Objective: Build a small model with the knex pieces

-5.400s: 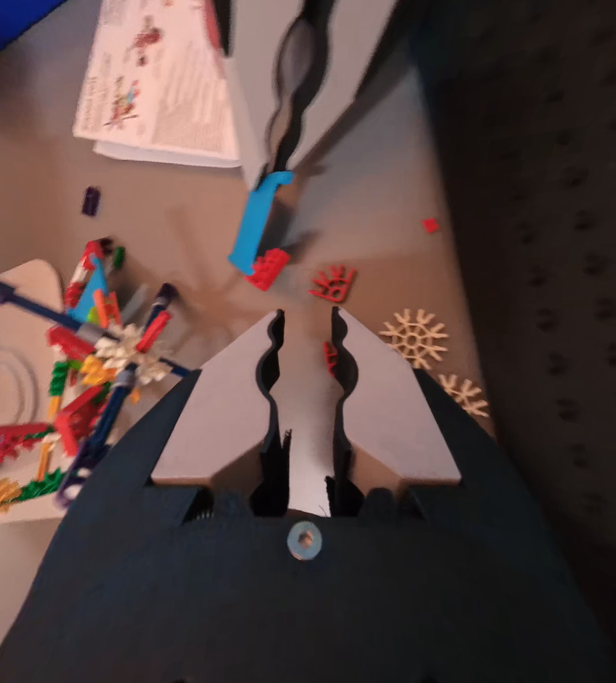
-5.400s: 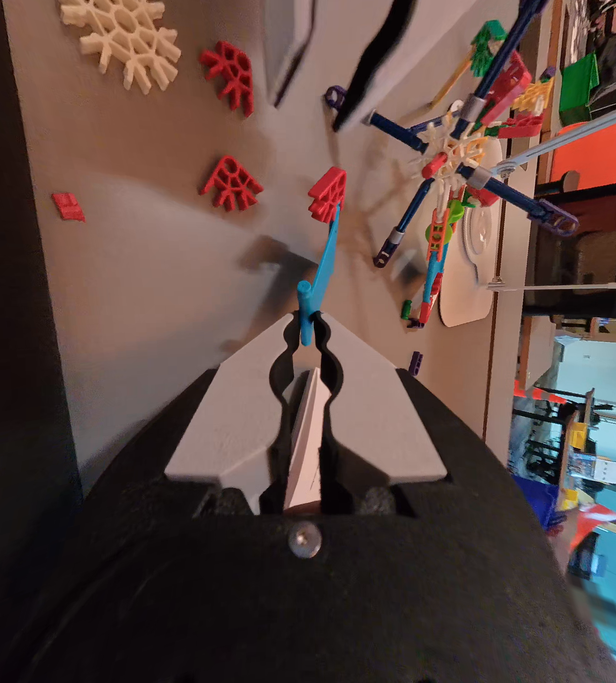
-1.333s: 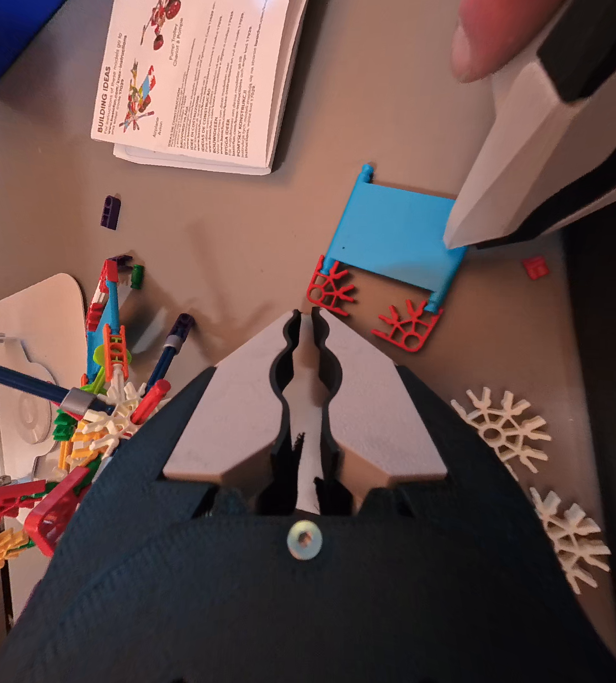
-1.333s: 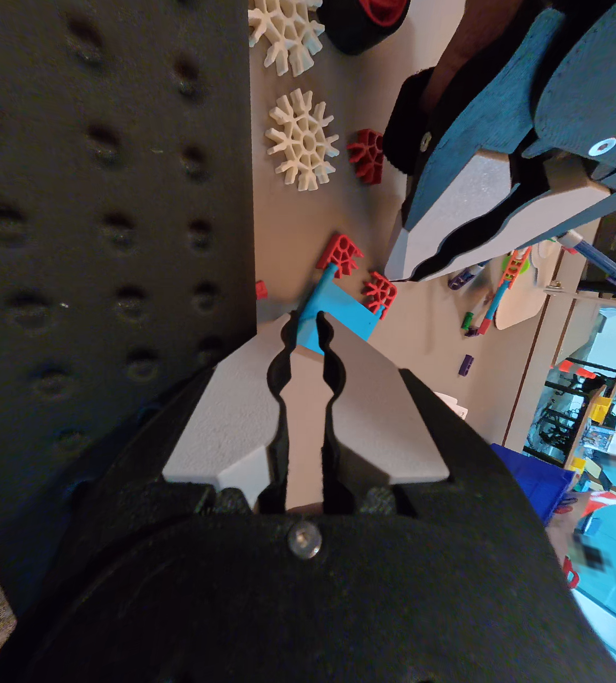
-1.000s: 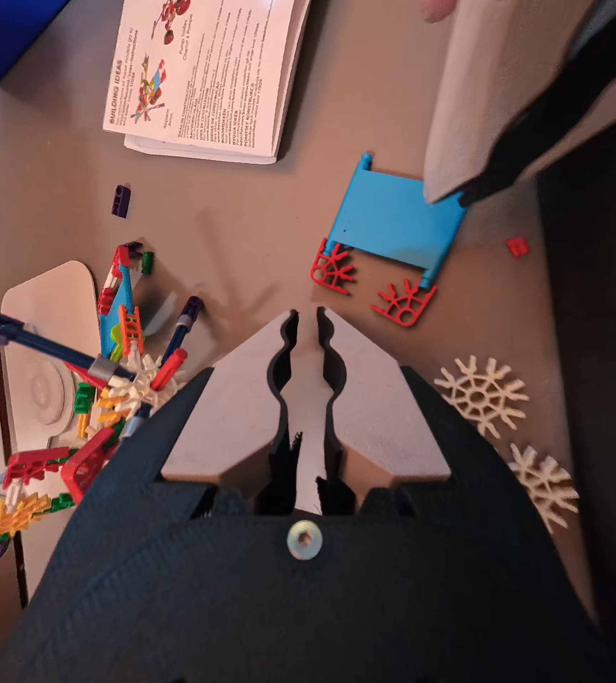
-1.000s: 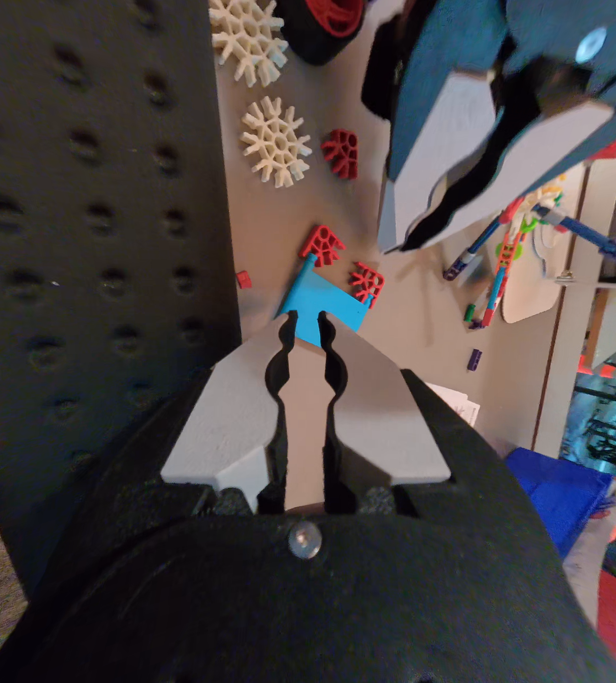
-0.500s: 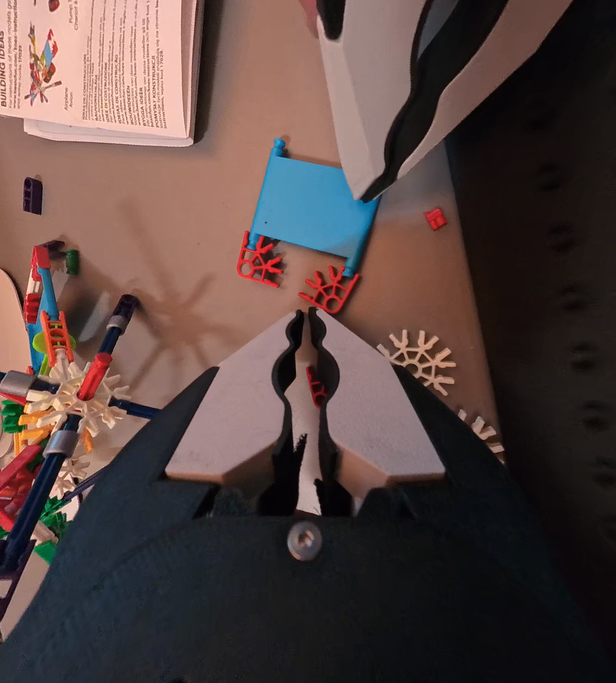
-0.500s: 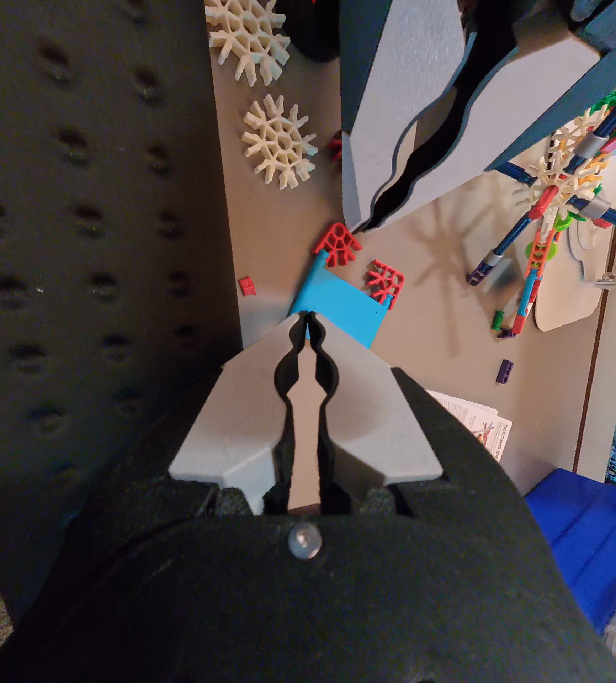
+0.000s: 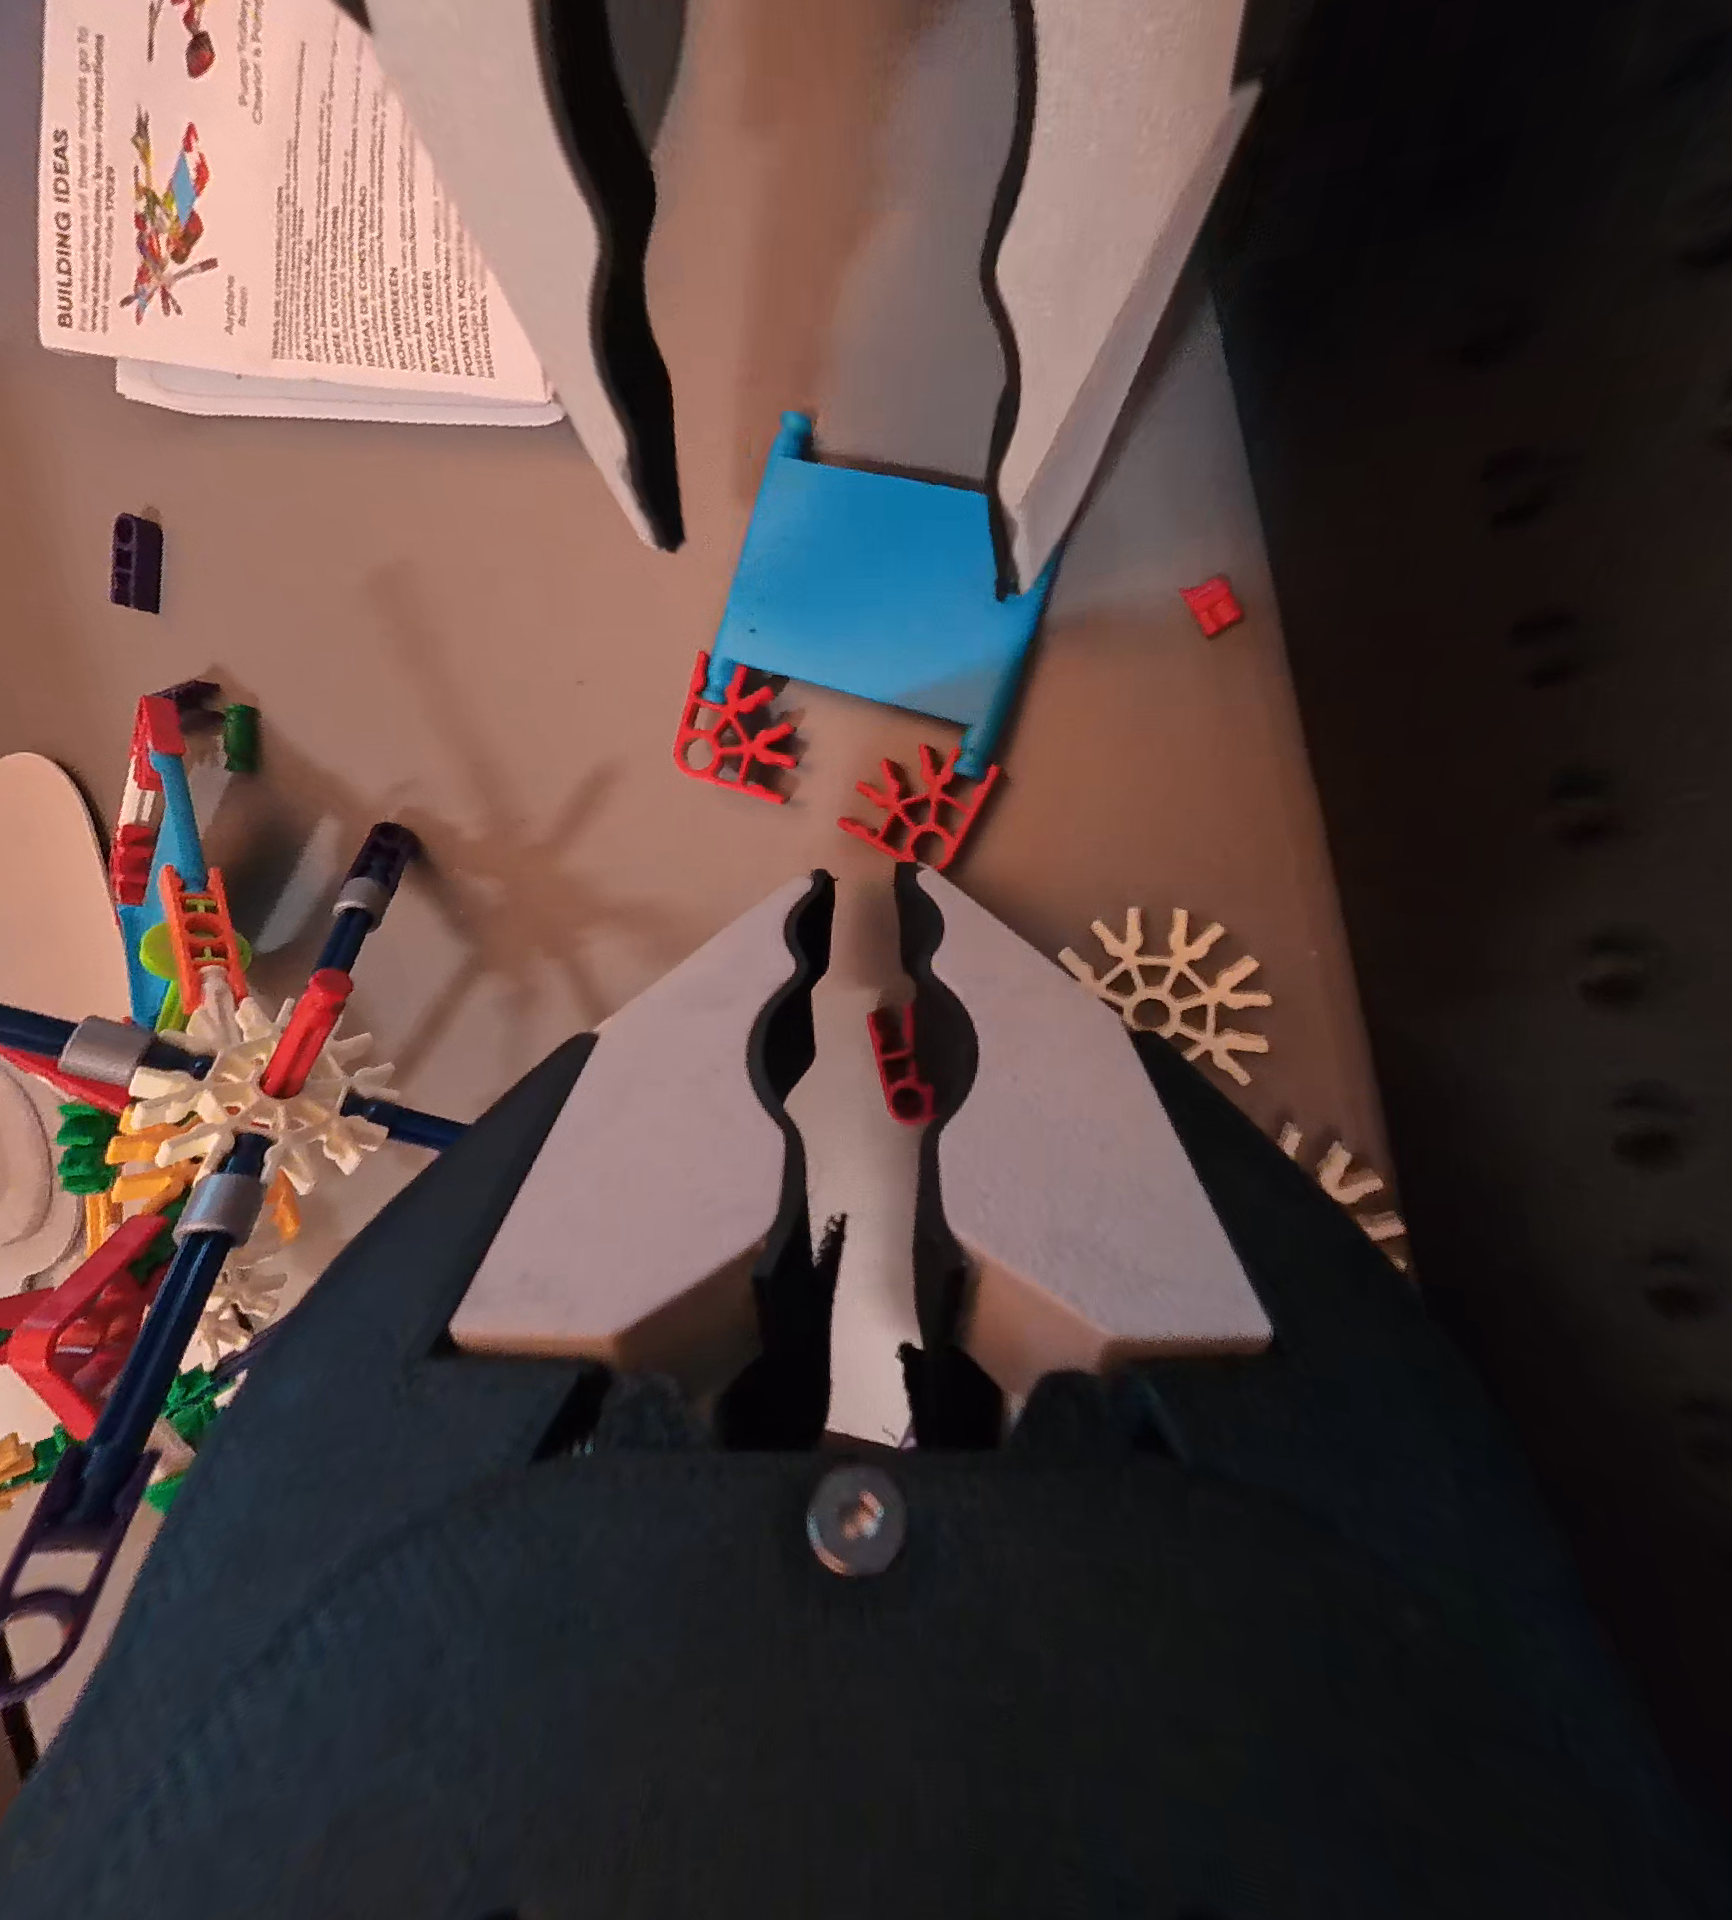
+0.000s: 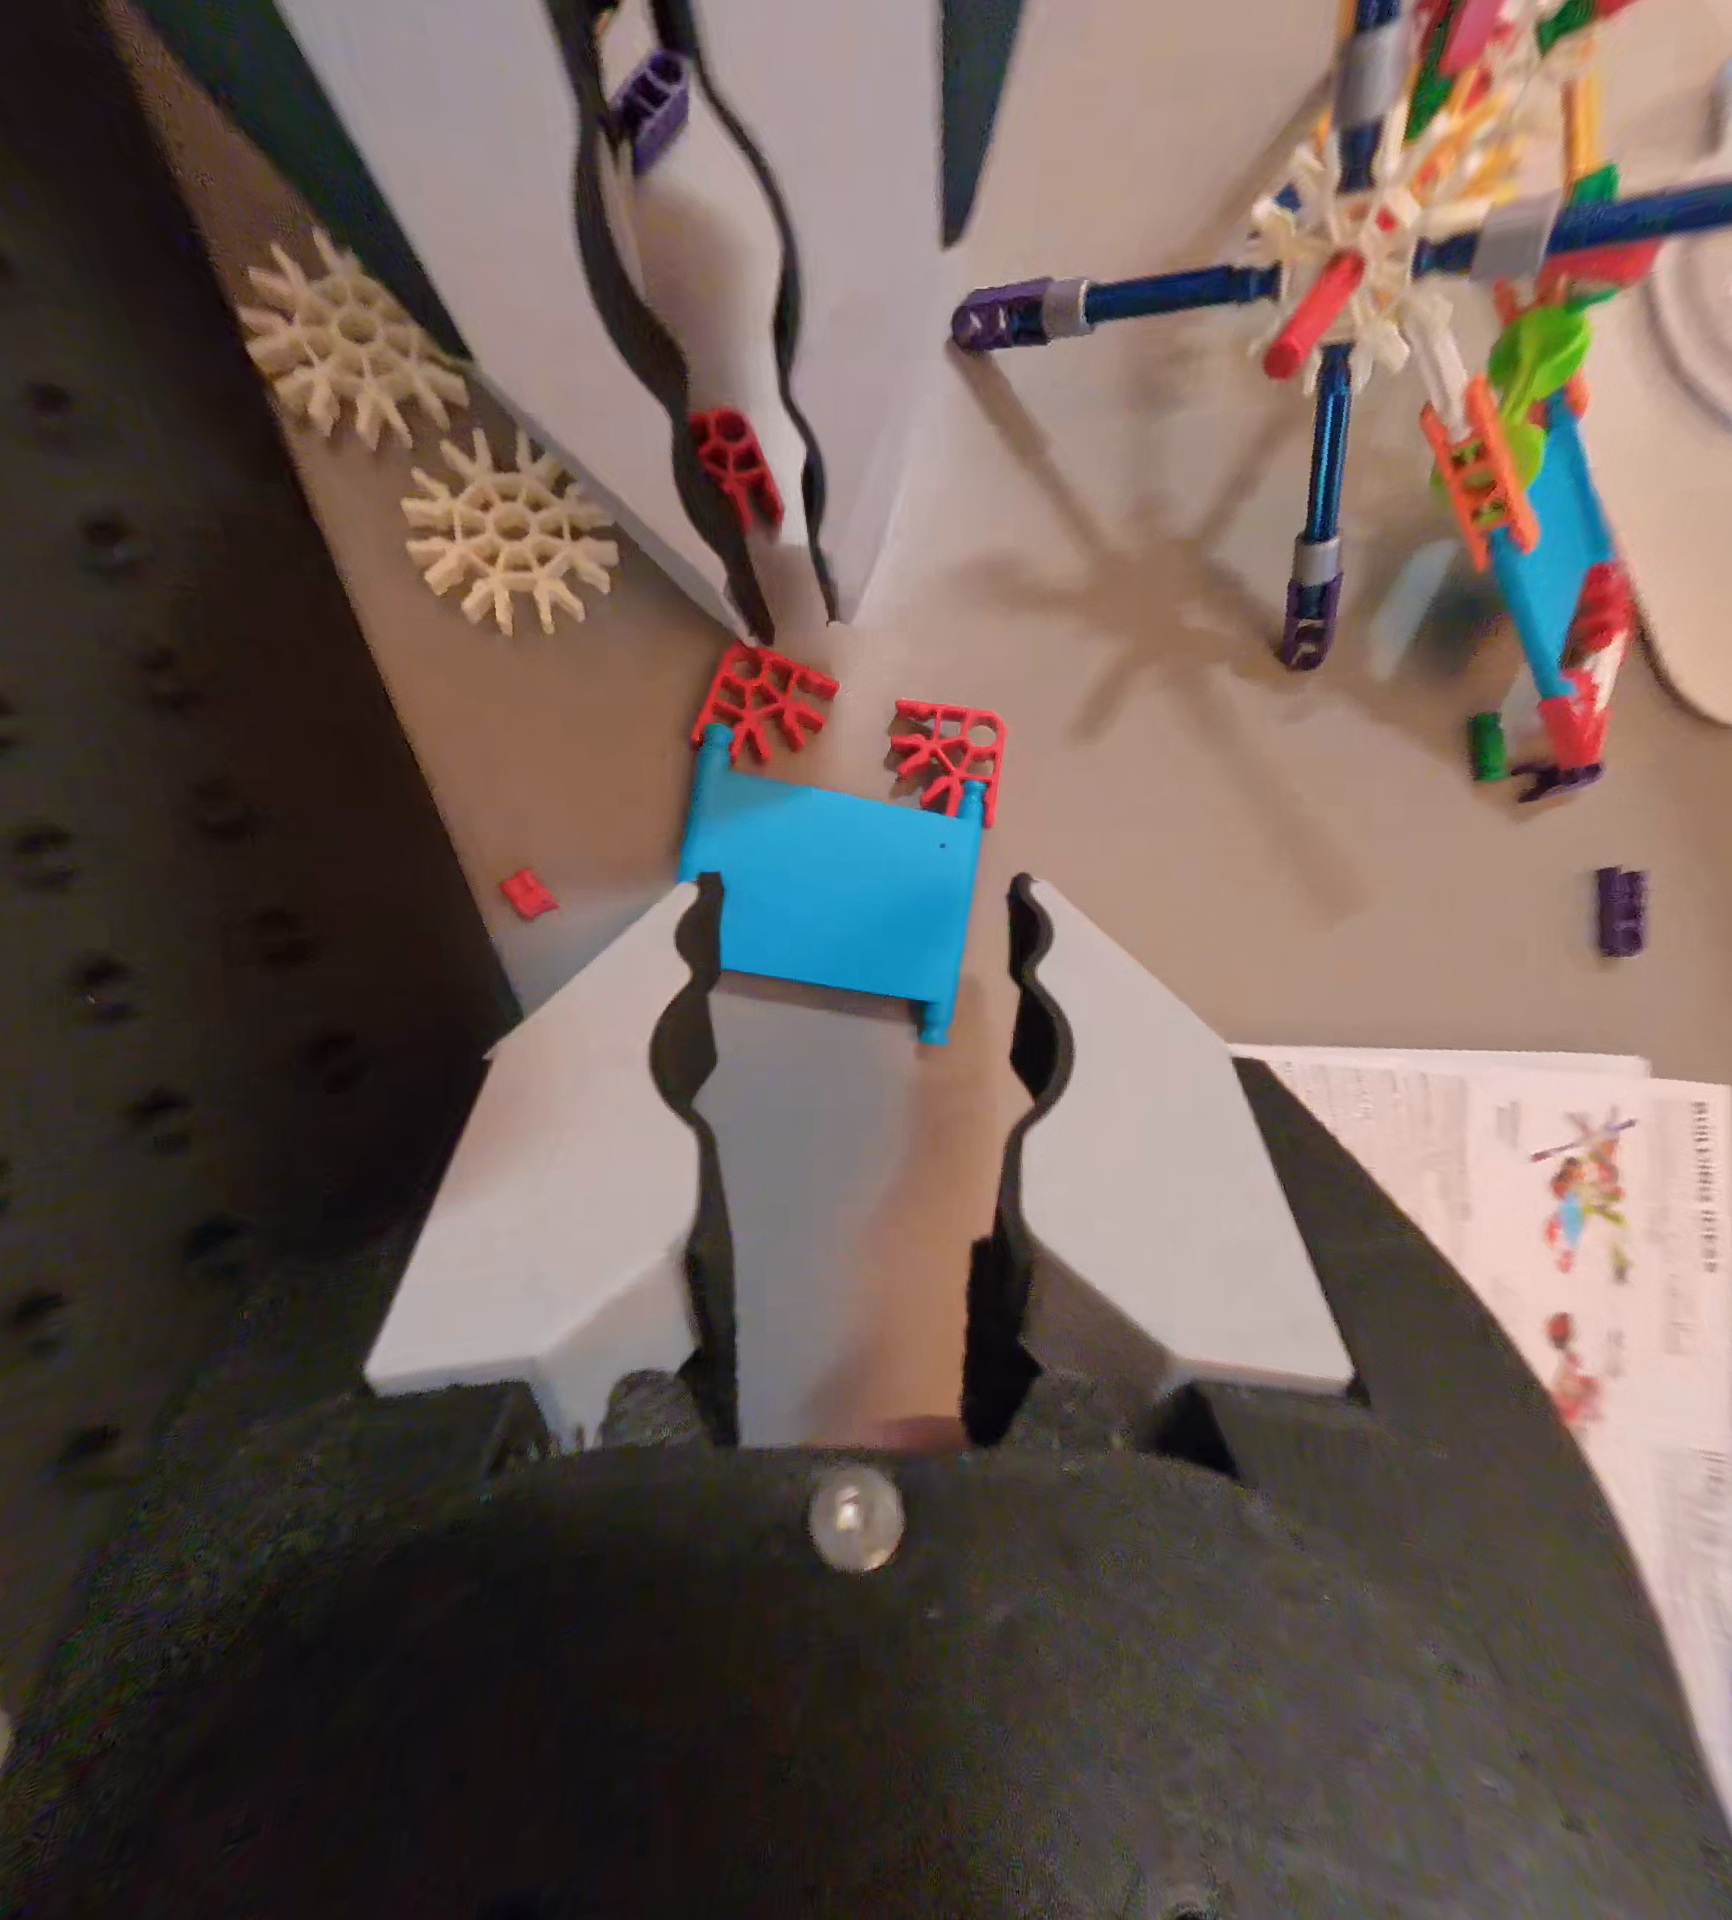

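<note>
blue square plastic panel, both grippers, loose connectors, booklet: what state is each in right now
blue square plastic panel: flat on table, red fan-shaped connector on two corners
right gripper: open wide, fingertips at panel's near edge, holding nothing
left gripper: slightly open, above small red connector
cream snowflake connectors: loose, flat
paper instruction booklet: closed, flat
colourful rod-and-connector model: assembled

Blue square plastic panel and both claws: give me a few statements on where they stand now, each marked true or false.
1. The right claw is open, its fingers either side of the blue square plastic panel. True.
2. The panel is lifted off the grey tabletop. False: it lies flat.
3. Two red fan-shaped plastic connectors sit on the panel's corner pegs. True.
4. The left claw is clamped on a cream snowflake-shaped connector. False: it lies on the table beside that claw.
</note>
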A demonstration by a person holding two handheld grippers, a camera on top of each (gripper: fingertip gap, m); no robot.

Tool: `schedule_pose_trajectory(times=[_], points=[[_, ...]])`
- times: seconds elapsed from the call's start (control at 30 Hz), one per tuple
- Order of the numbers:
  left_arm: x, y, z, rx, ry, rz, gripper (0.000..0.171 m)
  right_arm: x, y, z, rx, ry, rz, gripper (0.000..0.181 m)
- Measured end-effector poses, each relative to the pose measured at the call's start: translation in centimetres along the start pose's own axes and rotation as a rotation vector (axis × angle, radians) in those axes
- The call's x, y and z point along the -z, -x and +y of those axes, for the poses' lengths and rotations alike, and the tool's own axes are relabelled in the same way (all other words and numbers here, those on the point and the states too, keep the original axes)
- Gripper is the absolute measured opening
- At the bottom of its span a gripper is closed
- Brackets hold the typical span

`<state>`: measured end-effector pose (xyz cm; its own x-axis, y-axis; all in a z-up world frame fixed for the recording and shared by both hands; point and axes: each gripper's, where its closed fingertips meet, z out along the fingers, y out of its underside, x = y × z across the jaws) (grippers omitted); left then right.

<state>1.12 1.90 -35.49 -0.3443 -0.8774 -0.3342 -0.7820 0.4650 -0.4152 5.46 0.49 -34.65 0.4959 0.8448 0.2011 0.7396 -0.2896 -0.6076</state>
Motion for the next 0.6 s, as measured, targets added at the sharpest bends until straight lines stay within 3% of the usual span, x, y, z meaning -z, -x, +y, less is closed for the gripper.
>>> schedule_pose_trajectory(times=[0.2, 0.37, 0.6], points=[[0.0, -0.2, 0.1, -0.003, -0.001, 0.008, 0.011, 0.7, -0.1, -0.4, -0.138, -0.076, -0.091, 0.061], [0.1, -0.1, -0.2, -0.011, -0.007, -0.002, 0.010, -0.5, 0.7, 0.6, -0.157, -0.020, -0.132, 0.068], [0.0, -0.7, -0.6, -0.039, -0.018, 0.006, 0.007, -0.8, 0.9, 0.9, -0.146, 0.008, -0.117, 0.060]])
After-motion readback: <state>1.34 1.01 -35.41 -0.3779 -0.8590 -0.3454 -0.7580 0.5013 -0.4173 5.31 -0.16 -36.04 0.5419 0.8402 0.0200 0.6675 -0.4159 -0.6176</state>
